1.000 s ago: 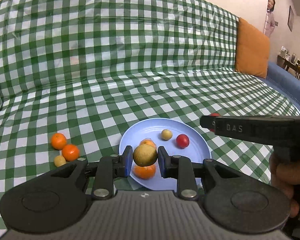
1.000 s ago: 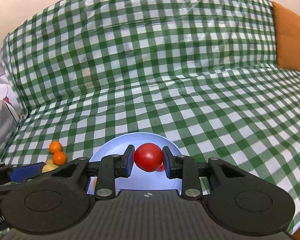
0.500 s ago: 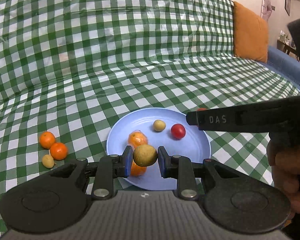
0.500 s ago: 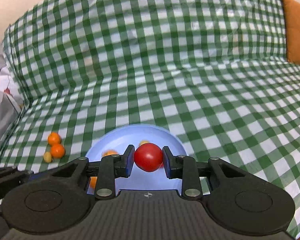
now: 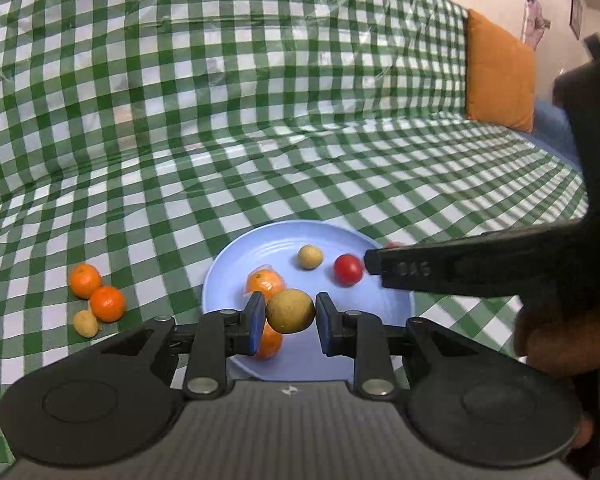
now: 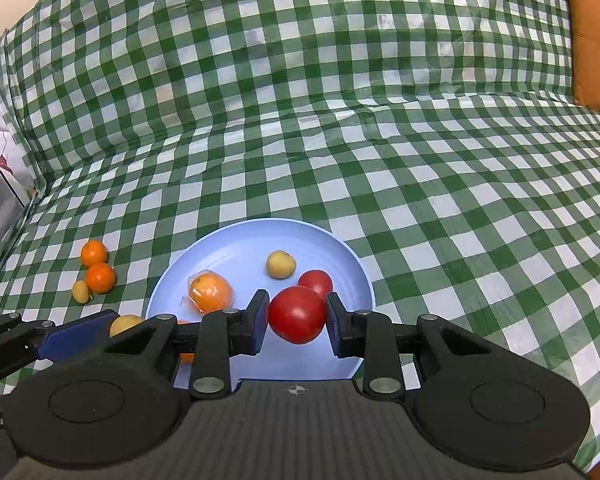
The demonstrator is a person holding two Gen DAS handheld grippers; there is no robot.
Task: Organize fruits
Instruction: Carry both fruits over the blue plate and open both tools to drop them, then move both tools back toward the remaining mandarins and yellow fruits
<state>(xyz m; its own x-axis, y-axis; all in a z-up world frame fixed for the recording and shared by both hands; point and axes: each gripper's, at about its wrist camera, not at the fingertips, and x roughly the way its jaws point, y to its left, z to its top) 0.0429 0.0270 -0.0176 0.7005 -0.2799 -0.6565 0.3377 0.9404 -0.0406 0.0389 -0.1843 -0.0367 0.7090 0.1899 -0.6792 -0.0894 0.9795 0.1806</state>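
Gripping a yellow-brown fruit (image 5: 290, 310), the left gripper (image 5: 290, 316) has its jaws clamped on it above the near rim of the blue plate (image 5: 380, 320). The right gripper (image 6: 297, 316) has its jaws pinched on a red tomato (image 6: 297, 313) over the same plate. On the plate lie a wrapped orange (image 6: 210, 293), a small yellow fruit (image 6: 281, 264) and a second tomato (image 6: 318, 281). Off its left rim, on the checked sofa cover (image 6: 420, 160), two oranges (image 6: 95, 265) and a yellow fruit (image 6: 80, 291) cluster together.
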